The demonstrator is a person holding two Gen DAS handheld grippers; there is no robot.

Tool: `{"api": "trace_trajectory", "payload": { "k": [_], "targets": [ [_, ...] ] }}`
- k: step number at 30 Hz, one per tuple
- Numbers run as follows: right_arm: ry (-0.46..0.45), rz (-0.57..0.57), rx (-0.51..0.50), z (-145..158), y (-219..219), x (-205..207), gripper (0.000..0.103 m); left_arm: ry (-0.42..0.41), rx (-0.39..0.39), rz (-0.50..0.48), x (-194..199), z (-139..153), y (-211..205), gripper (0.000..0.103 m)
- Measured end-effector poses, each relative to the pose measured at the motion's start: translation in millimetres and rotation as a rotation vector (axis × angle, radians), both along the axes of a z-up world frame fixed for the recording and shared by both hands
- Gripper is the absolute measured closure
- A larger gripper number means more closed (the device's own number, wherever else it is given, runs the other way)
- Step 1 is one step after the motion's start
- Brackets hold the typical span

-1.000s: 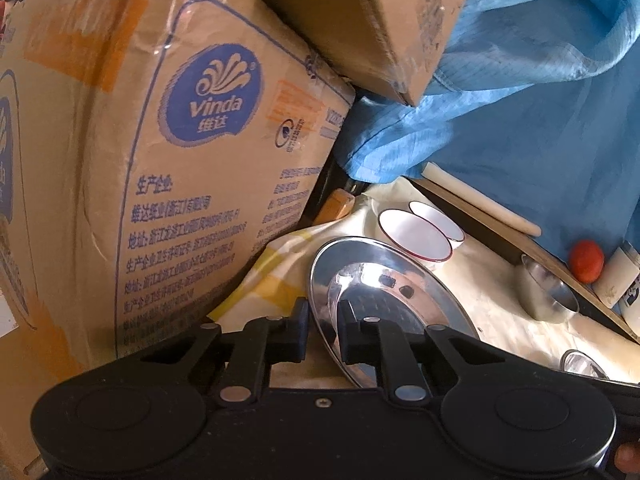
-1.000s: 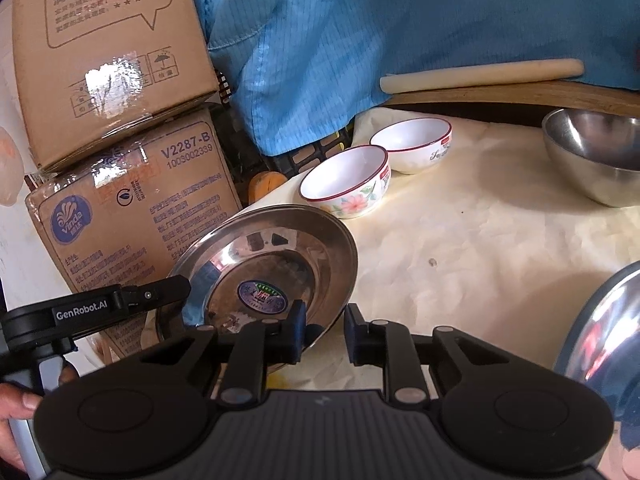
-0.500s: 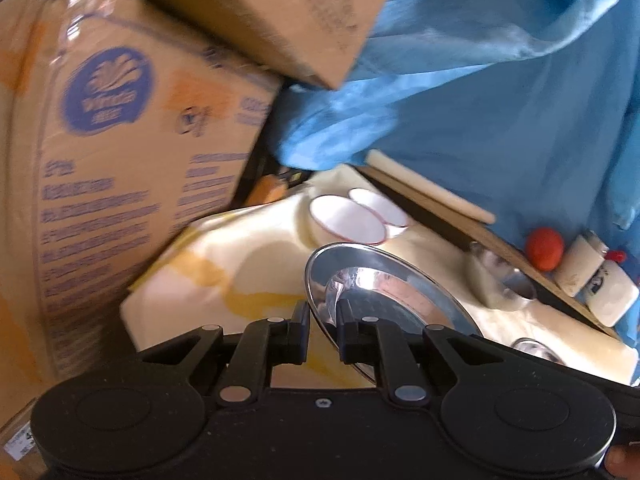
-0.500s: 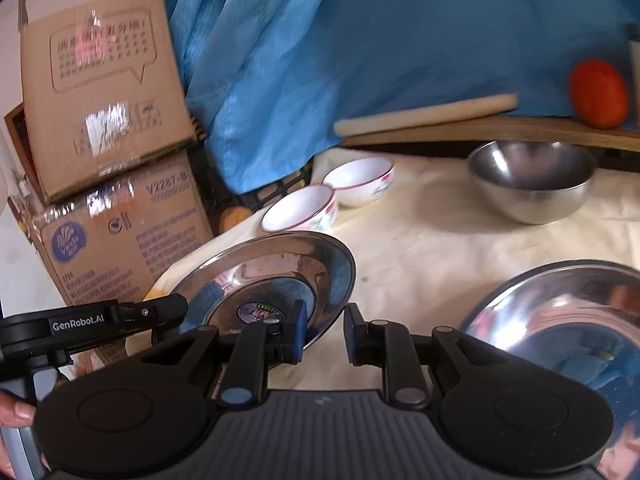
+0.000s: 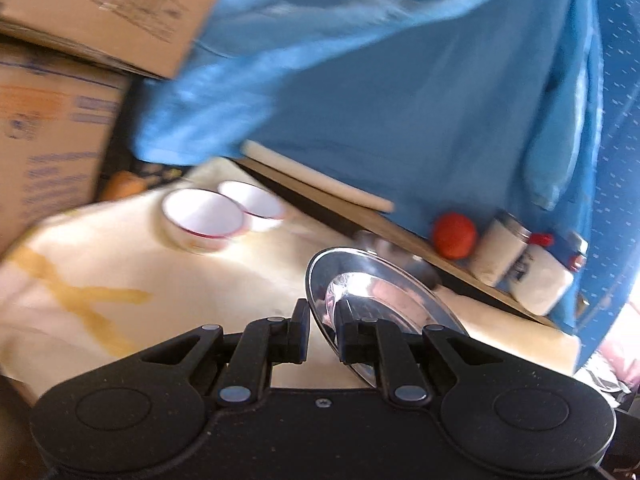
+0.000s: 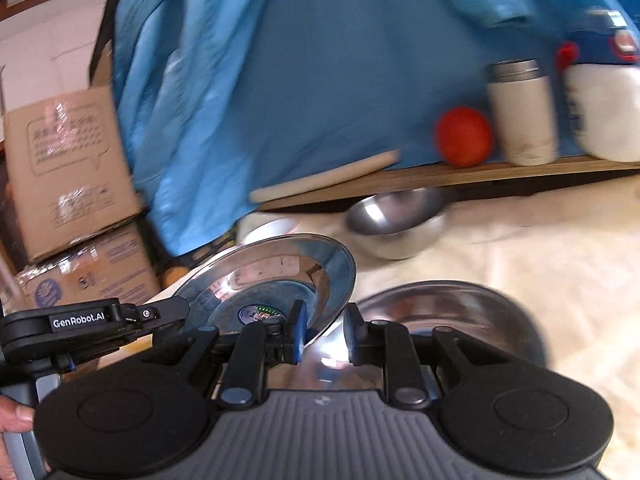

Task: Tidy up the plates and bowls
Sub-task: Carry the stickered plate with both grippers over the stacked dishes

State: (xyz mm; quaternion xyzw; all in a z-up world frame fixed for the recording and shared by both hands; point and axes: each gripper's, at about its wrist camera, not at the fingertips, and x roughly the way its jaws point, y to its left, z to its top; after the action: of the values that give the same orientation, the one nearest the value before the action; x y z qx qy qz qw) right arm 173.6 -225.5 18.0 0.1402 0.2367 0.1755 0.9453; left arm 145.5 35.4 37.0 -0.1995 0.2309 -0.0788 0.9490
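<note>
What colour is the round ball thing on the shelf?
Red-orange. The ball shows best in the right wrist view.

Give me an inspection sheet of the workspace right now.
Surface: cream cloth, yellow streaks at the left.
Job's things: steel plate held tilted off the cloth; second steel plate lying flat; steel bowl; two red-rimmed white bowls side by side.
Clutter: rolling pin, tomato, canister, white jug on a wooden board.
Grippers: left tool clamps the tilted plate's rim; right tool open beside it.
Cables: nothing seen.
Surroundings: blue fabric, cardboard boxes.
</note>
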Motion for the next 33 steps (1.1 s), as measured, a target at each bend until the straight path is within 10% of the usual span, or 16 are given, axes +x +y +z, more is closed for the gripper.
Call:
{"api": "trace_trajectory", "payload": {
  "k": [33],
  "targets": [
    [0.059,-0.170,-0.037,-18.7,-61.9,-38.5,0.080,0.071,0.017,-0.186,14.0,-22.9,-67.5,0.090]
  ]
}}
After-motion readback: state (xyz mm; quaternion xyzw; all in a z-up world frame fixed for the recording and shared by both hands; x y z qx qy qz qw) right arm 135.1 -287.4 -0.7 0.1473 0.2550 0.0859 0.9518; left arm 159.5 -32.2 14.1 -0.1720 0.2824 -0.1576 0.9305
